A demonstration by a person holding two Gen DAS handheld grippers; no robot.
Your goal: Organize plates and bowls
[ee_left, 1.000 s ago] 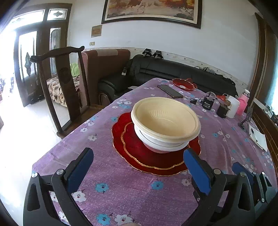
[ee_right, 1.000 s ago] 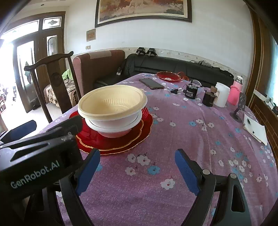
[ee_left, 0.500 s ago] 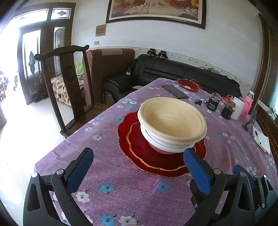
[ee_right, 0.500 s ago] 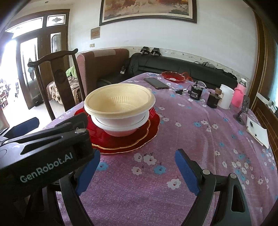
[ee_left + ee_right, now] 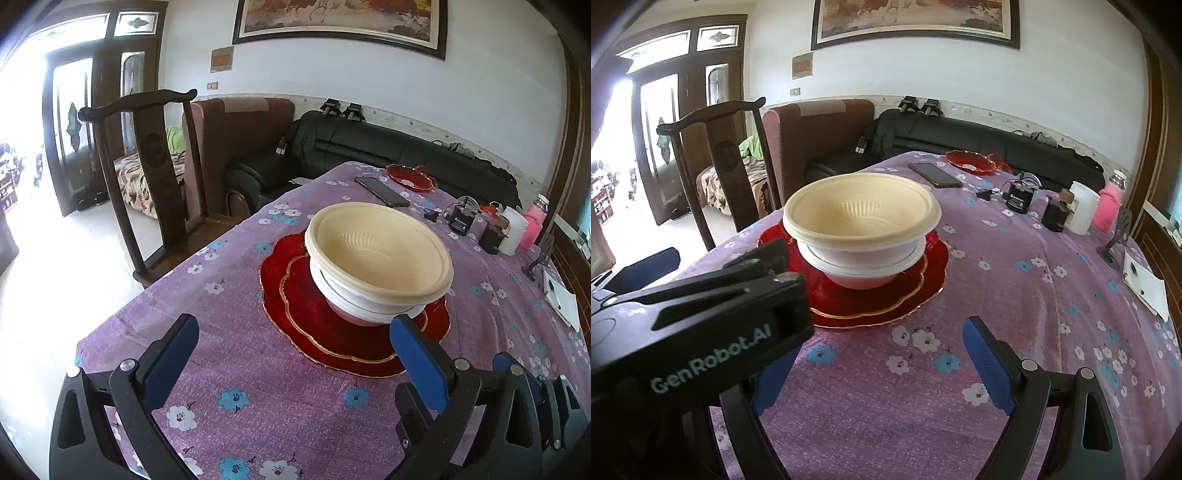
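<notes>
A cream bowl [image 5: 380,254] [image 5: 860,210] is nested in a white bowl [image 5: 354,306] [image 5: 857,266]. Both rest on two stacked red plates with gold rims [image 5: 295,295] [image 5: 923,280]. A smaller red dish [image 5: 408,177] [image 5: 969,160] lies at the table's far end. My left gripper [image 5: 291,350] hangs open in front of the stack, with nothing between its blue pads. My right gripper [image 5: 875,354] is open too and holds nothing; it stands to the right of the left one, whose black body [image 5: 701,321] hides its left finger in part.
A purple flowered cloth [image 5: 258,398] covers the table. A phone [image 5: 382,191], black jars, a white cup [image 5: 515,230] and a pink bottle [image 5: 533,225] stand at the far right. A notepad [image 5: 561,302] lies near the right edge. A wooden chair [image 5: 147,177] stands on the left.
The view has swung slightly, so the bowl stack sits a little further right in both views. Both grippers stay open and nothing on the table moved.
</notes>
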